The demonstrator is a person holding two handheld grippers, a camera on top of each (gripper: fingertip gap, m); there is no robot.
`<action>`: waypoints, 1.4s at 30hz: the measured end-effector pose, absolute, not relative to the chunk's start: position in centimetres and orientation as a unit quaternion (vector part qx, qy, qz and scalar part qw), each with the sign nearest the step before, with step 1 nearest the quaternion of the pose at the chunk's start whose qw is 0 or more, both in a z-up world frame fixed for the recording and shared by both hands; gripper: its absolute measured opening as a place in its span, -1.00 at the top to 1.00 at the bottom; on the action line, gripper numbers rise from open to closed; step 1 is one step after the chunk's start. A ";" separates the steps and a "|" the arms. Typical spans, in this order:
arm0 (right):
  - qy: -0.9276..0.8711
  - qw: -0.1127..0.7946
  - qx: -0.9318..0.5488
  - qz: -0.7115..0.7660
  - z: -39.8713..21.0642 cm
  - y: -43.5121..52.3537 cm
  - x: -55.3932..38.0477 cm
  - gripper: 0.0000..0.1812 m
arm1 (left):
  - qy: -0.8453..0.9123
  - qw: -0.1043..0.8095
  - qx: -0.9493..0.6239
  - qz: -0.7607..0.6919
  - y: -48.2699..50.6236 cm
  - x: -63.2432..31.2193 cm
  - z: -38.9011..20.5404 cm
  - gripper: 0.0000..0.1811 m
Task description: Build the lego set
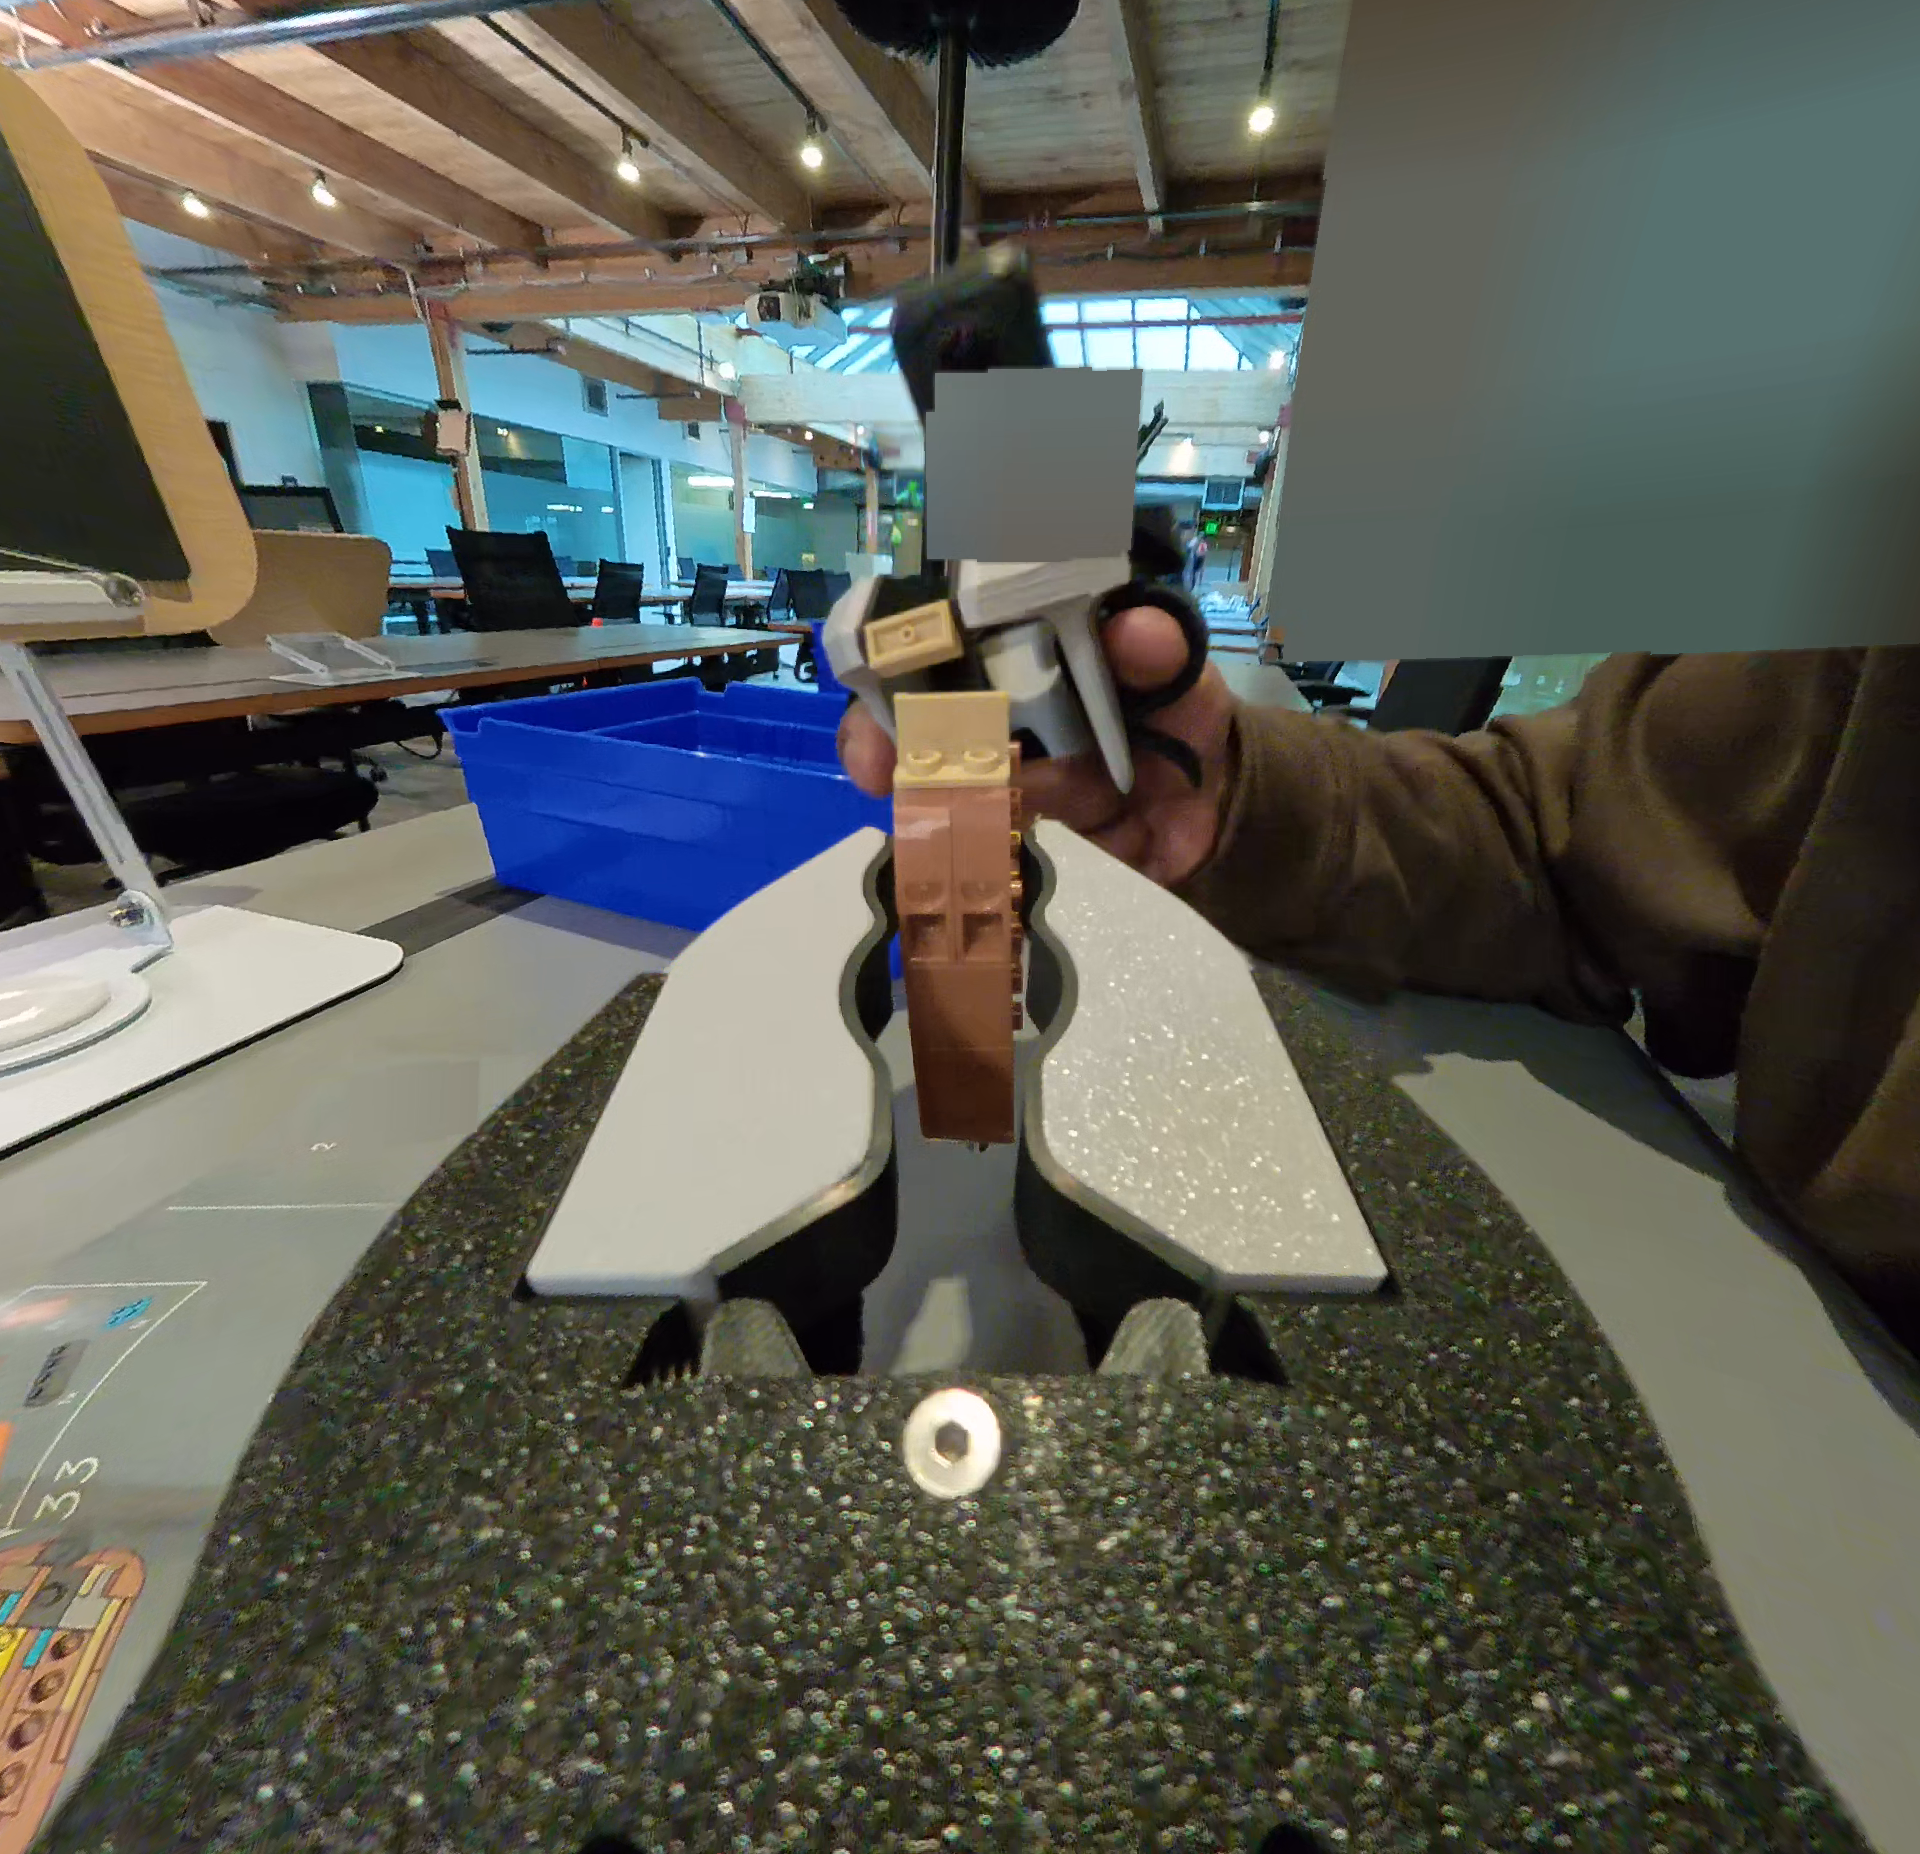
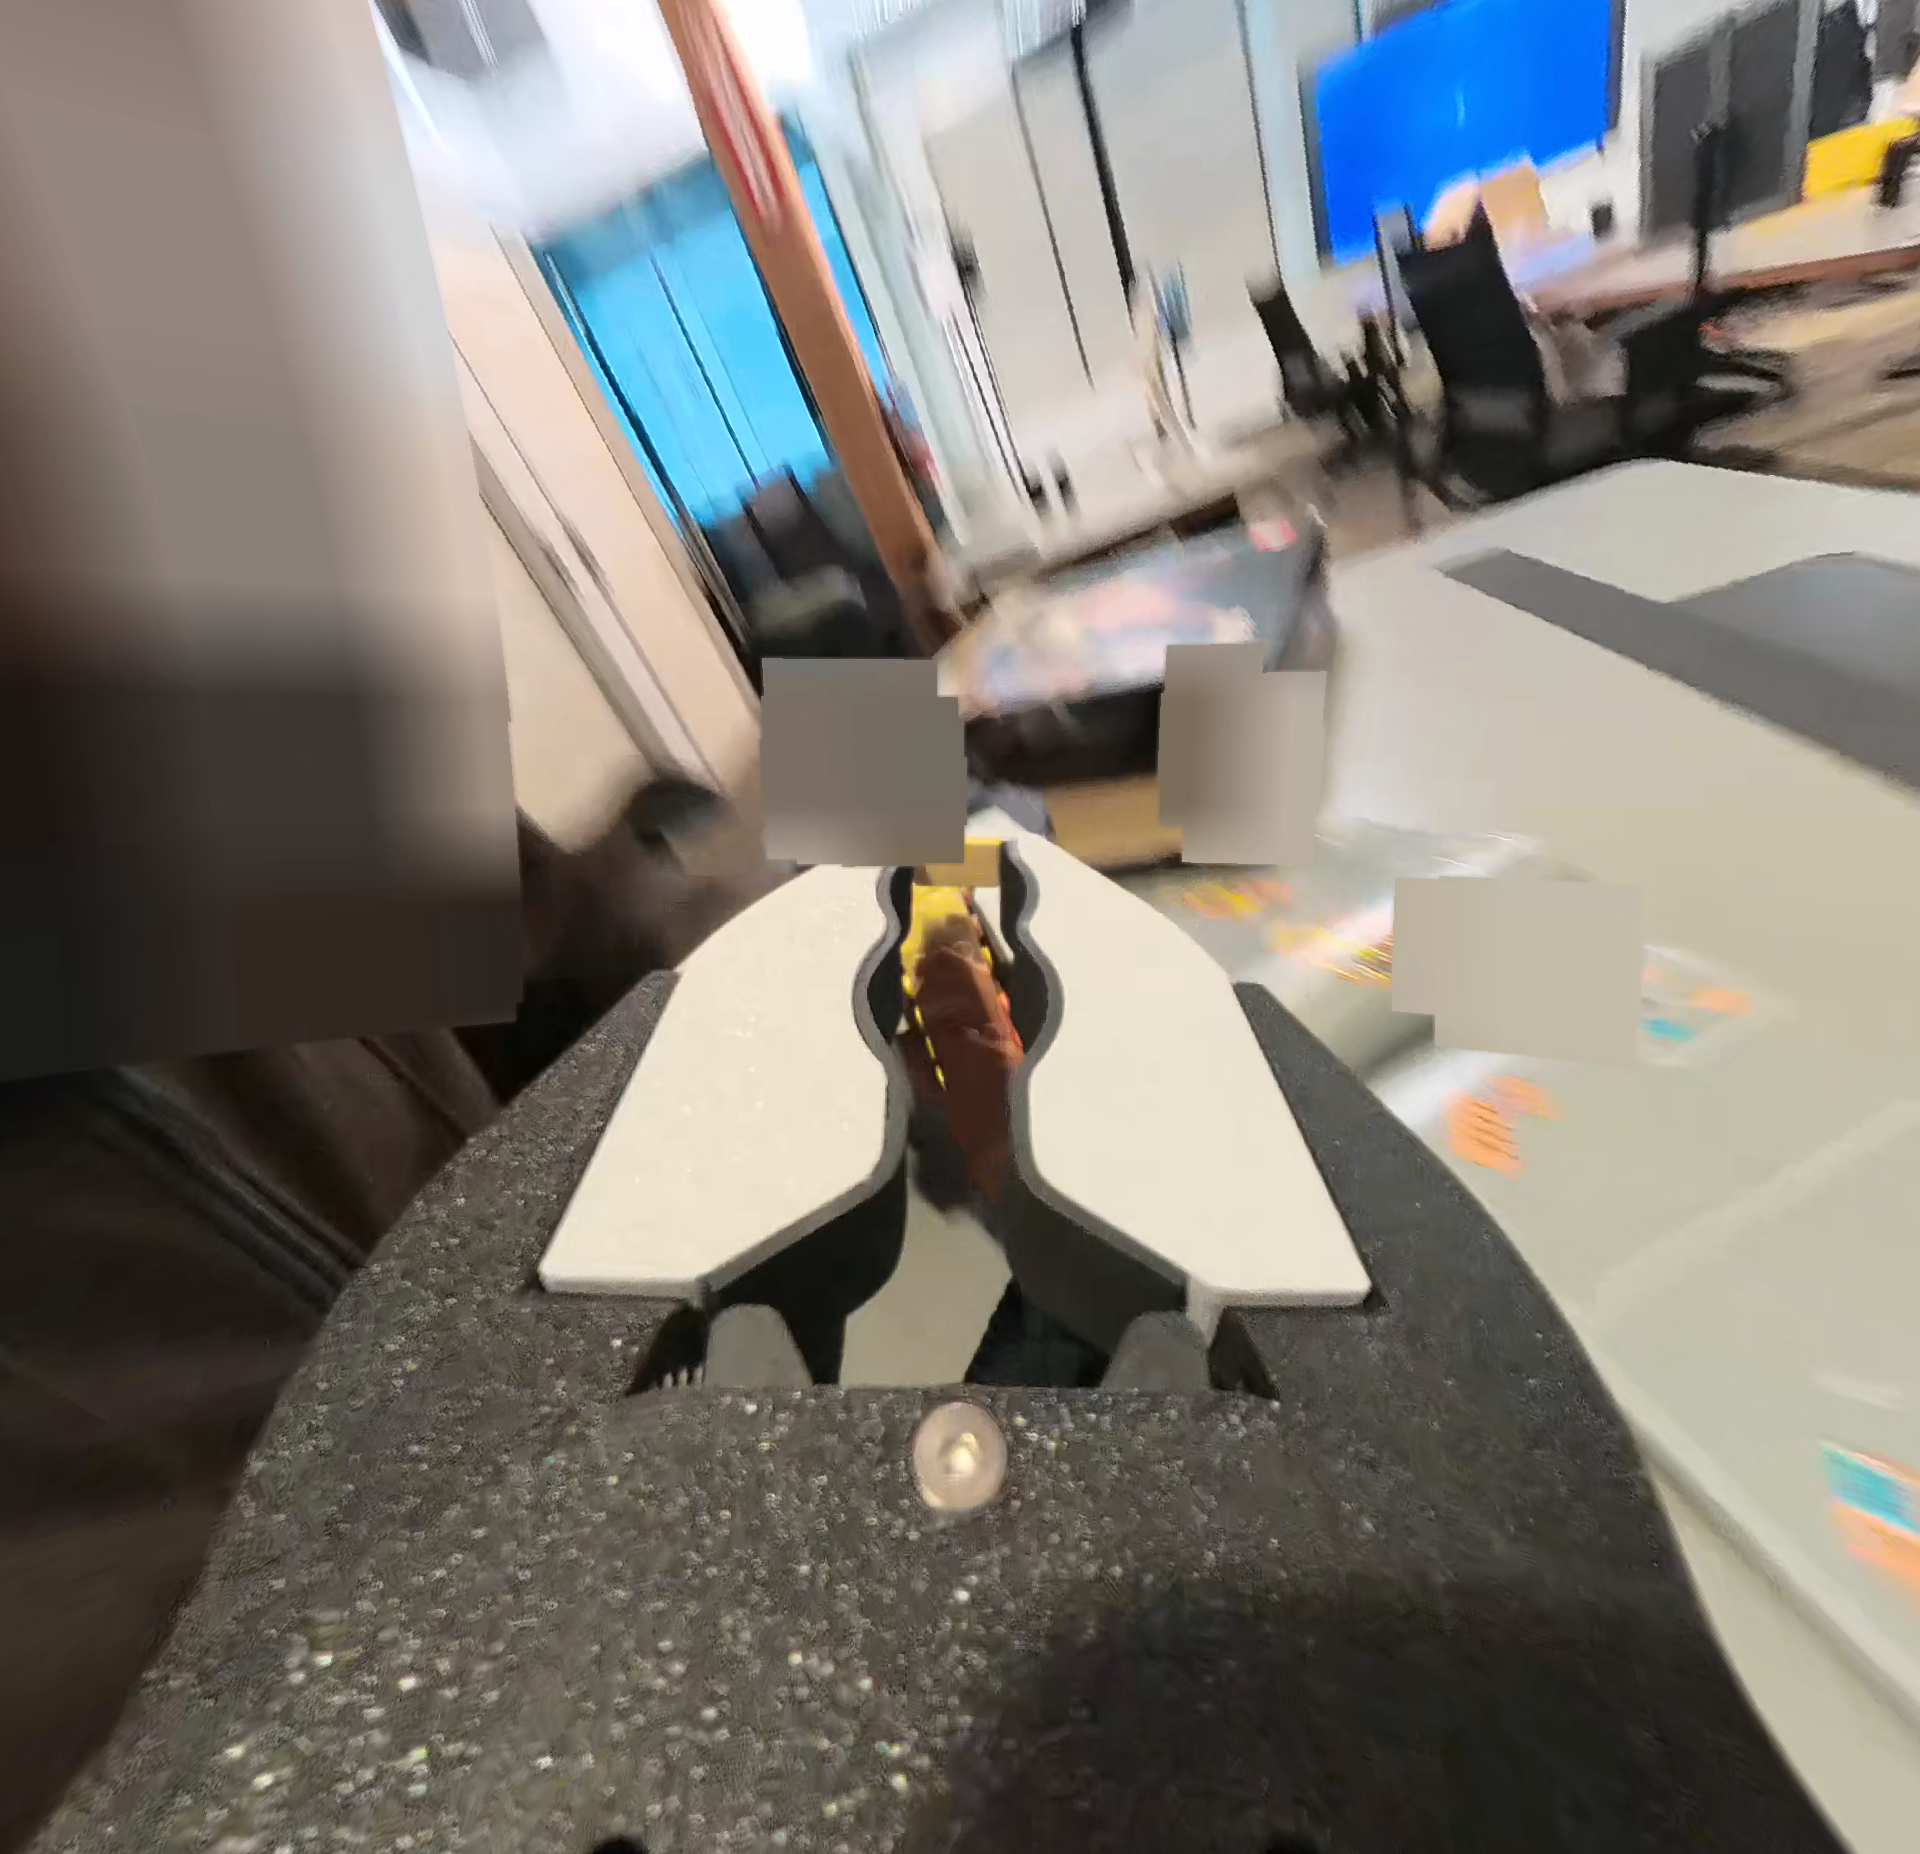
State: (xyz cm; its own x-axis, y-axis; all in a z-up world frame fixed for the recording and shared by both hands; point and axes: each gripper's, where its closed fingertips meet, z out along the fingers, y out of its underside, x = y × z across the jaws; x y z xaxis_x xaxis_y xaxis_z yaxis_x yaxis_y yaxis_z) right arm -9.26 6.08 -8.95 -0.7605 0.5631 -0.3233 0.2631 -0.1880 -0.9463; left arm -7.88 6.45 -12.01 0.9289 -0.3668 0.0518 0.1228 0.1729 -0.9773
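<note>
While the left tongs [image 1: 961, 983] clamp a tall brown brick assembly [image 1: 961, 963] upright between their pale fingers, a tan plate [image 1: 951, 739] sits on its far, upper end with two studs showing. Beyond it, the right tongs [image 1: 940, 651] come in from the far side, gripped by a hand [image 1: 1132, 755] in a brown sleeve, and they pinch a second small tan piece [image 1: 912, 635] just above the tan plate, not yet touching it as far as the left wrist view shows. The right wrist view is heavily smeared by motion; between those tongs [image 2: 961, 900] a brown and yellow shape [image 2: 961, 1025] shows, narrow-set, so they read as closed on something, though that view alone cannot say which part.

The step in hand looks like seating the small tan piece on the assembly's top. To do it well, the left grip should stay firm and steady so the tall stack does not pivot, and the right should square the piece to the studs before pressing straight along the stack's length, not sideways. A skewed press could tip the stack out of the clamp.

A blue bin [image 1: 665, 796] stands on the grey counter [image 1: 312, 1056] behind, with an instruction sheet [image 1: 62, 1555] at the near left.
</note>
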 end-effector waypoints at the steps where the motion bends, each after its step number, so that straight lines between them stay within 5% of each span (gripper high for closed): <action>1: -0.650 0.122 -0.322 0.678 -9.1 6.0 -9.1 0.83 | 0.102 0.755 -0.628 -0.157 6.6 -7.8 -12.2 0.76; 42: -0.866 0.196 -0.215 0.407 -12.7 5.3 -4.9 0.83 | 0.215 0.688 -0.683 -0.117 7.4 -3.9 -15.6 0.76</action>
